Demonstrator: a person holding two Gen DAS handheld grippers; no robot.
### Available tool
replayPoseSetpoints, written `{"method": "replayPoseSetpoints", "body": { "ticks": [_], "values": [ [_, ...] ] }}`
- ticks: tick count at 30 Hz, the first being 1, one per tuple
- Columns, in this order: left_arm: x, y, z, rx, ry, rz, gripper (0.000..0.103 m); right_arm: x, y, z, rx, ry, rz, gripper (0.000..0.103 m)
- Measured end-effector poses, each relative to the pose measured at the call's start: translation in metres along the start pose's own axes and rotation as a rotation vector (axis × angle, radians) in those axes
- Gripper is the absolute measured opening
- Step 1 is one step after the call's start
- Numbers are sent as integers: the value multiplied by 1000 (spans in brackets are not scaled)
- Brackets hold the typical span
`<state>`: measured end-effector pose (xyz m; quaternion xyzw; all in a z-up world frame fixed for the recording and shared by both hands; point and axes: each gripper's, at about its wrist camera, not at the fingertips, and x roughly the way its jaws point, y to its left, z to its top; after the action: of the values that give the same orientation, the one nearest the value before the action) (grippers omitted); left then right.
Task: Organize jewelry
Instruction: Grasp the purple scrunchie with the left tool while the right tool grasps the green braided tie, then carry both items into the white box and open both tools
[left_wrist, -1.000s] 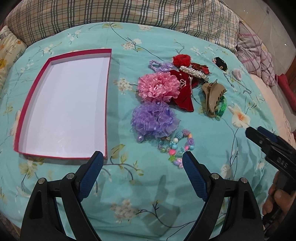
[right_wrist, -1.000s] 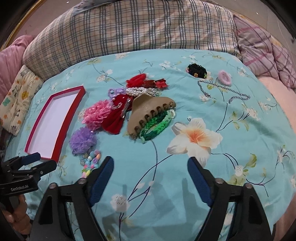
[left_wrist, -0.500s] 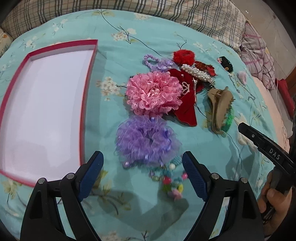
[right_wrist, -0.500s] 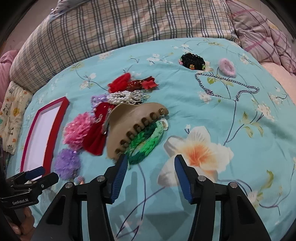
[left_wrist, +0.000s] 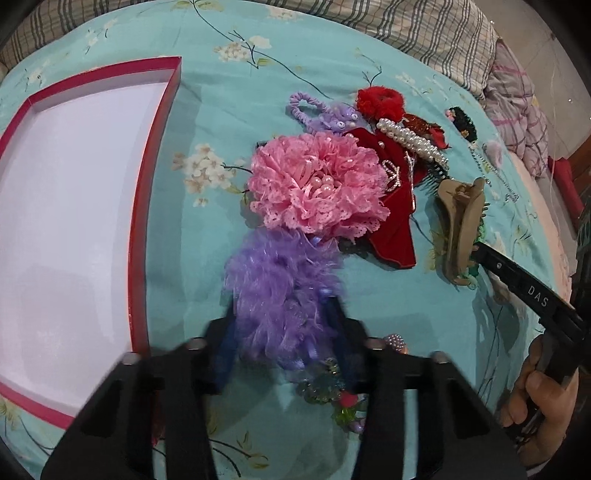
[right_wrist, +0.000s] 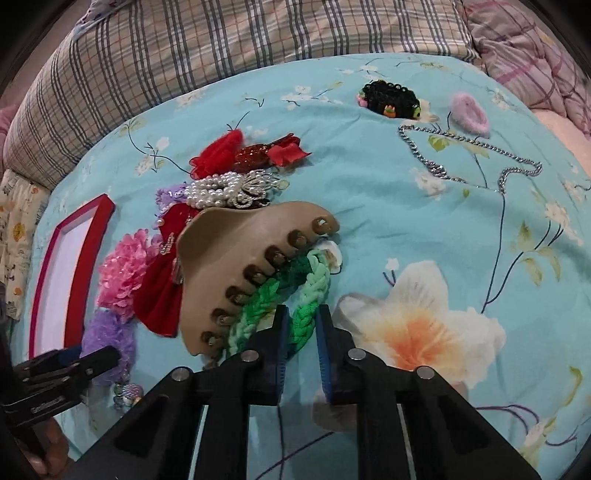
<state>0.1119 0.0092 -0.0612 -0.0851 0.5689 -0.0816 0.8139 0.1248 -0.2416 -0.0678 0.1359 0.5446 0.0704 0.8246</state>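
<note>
My left gripper (left_wrist: 282, 310) has its jaws closing around a fluffy purple scrunchie (left_wrist: 273, 273), and the blue pads squeeze its near half. A pink lace flower (left_wrist: 317, 184) lies just beyond it. A white box with a red rim (left_wrist: 142, 206) lies to the left, with nothing in it. My right gripper (right_wrist: 303, 314) is shut on a green braided hair tie (right_wrist: 291, 288), which lies partly under a beige claw clip (right_wrist: 240, 251). All of this rests on a turquoise floral bedspread (right_wrist: 369, 184).
A red velvet bow (left_wrist: 395, 229), pearl clip (left_wrist: 410, 140), red scrunchie (left_wrist: 380, 99) and lilac tie (left_wrist: 314, 110) crowd the pile. A bead bracelet (left_wrist: 332, 387) lies under my left gripper. Further right lie a silver chain (right_wrist: 461, 140), black scrunchie (right_wrist: 388, 98) and pink tie (right_wrist: 469, 110). Plaid pillows line the back.
Both grippers came down and forward onto the pile. The left jaws closed from wide open onto the purple scrunchie. The right jaws closed onto the green hair tie.
</note>
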Motion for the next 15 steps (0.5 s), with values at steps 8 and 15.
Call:
{"method": "replayPoseSetpoints", "body": {
  "ticks": [8, 15],
  "values": [
    [-23, -1, -4, 26, -59, -28, 15, -34, -7, -11, 16, -46, 19, 9],
    [-52, 3, -10, 30, -117, -39, 15, -66, -3, -21, 1, -78, 41, 0]
  ]
}}
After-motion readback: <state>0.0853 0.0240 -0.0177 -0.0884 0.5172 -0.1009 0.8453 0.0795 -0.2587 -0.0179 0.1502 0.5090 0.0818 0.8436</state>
